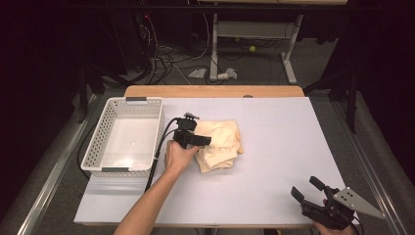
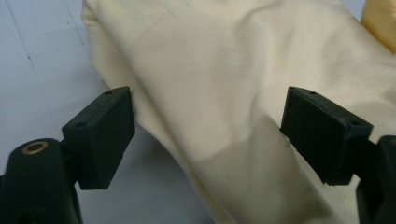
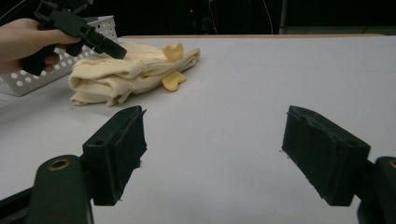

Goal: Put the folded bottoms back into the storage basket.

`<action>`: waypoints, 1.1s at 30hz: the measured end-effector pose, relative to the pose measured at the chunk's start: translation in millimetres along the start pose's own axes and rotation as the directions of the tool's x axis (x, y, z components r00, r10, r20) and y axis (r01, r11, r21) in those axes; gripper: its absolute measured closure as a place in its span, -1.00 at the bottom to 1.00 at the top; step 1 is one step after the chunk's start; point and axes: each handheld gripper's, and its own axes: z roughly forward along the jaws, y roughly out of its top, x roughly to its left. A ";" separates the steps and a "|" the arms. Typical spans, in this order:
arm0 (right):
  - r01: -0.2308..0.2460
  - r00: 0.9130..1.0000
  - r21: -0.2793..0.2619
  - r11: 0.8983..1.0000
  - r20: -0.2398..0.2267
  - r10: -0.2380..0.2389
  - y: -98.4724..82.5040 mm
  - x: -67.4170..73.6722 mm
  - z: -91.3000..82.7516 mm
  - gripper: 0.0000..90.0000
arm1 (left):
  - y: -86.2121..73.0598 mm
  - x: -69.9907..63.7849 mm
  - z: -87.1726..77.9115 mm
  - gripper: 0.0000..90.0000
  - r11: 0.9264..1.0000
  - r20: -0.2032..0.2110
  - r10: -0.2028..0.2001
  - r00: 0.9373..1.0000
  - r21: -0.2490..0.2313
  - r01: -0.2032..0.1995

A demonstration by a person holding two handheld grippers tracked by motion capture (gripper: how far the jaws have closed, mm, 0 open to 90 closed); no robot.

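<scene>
The folded cream cloth (image 1: 219, 144) lies on the white table (image 1: 274, 147) just to the right of the white perforated basket (image 1: 125, 137), and everything that matters here sits close to that basket. The left gripper (image 1: 200, 140) hangs over the cloth's basket-side edge with its jaws spread wide, straddling a thick fold (image 2: 210, 93) but not yet pinching it. From where I stand, the risk is a shallow bite: if the jaws shut on the top layer alone, the bundle will likely unfold as it lifts and drag its lower layers across the table. The cloth looks soft and loosely stacked, with yellow heart-shaped bits (image 3: 172, 51) poking out on the side away from the basket, which could snag or flop free. A second worry is the basket wall; a drooping tail might catch on the rim rather than drop inside. The right gripper (image 1: 313, 193) rests far from the basket at the near right corner, jaws apart, holding nothing, too distant to steady anything.
</scene>
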 end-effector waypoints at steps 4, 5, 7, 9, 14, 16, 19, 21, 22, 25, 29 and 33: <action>0.000 1.000 0.001 1.000 -0.002 0.000 0.0 0.0 0.2 -0.51 | 1.0 3.3 5.9 -0.63 0.999 0.014 -0.039 0.999 0.018 0.039; 0.000 1.000 0.000 1.000 -0.002 0.000 0.0 0.1 0.1 -0.51 | 1.0 3.9 7.2 -0.63 0.999 0.013 -0.042 0.999 0.023 0.042; 0.001 1.000 0.001 1.000 -0.003 -0.001 -0.1 0.1 0.1 -0.51 | 0.9 4.3 8.4 -0.63 0.999 0.014 -0.047 0.999 0.026 0.047; 0.001 1.000 0.000 1.000 -0.004 -0.001 0.0 0.1 0.2 -0.51 | 0.9 4.9 10.3 -0.63 0.998 0.015 -0.054 0.998 0.032 0.053; 0.000 1.000 0.003 1.000 -0.004 0.000 -0.1 0.1 0.5 -0.51 | 1.5 6.5 13.8 -0.63 0.996 0.024 -0.077 0.997 0.042 0.076; -0.001 1.000 0.004 1.000 -0.003 0.001 -0.1 0.1 0.4 -0.51 | 1.7 7.2 15.2 -0.63 0.995 0.028 -0.087 0.996 0.047 0.086; -0.001 1.000 0.003 1.000 -0.004 0.001 -0.1 0.2 0.4 -0.51 | 1.7 6.7 15.5 -0.63 0.995 0.025 -0.088 0.996 0.047 0.087; -0.006 1.000 0.003 1.000 -0.003 0.006 0.0 0.6 0.6 -0.51 | 1.2 5.1 16.2 -0.64 0.996 0.019 -0.076 0.997 0.045 0.075; -0.006 1.000 0.003 1.000 -0.003 0.006 0.0 0.7 0.7 -0.51 | 1.2 5.1 16.2 -0.63 0.996 0.019 -0.076 0.997 0.045 0.075; -0.002 1.000 0.004 1.000 -0.002 0.002 0.0 0.7 0.8 -0.51 | 1.4 3.6 16.9 -0.63 0.997 0.023 -0.065 0.998 0.049 0.064; 0.005 1.000 0.005 1.000 -0.003 -0.005 -0.1 0.4 0.9 -0.51 | 1.5 1.3 17.4 -0.60 0.997 0.024 -0.048 0.999 0.056 0.047; 0.007 1.000 0.004 1.000 -0.005 -0.007 0.0 0.5 1.0 -0.52 | 3.3 -2.4 17.9 -0.45 0.997 0.030 -0.043 0.999 0.071 0.040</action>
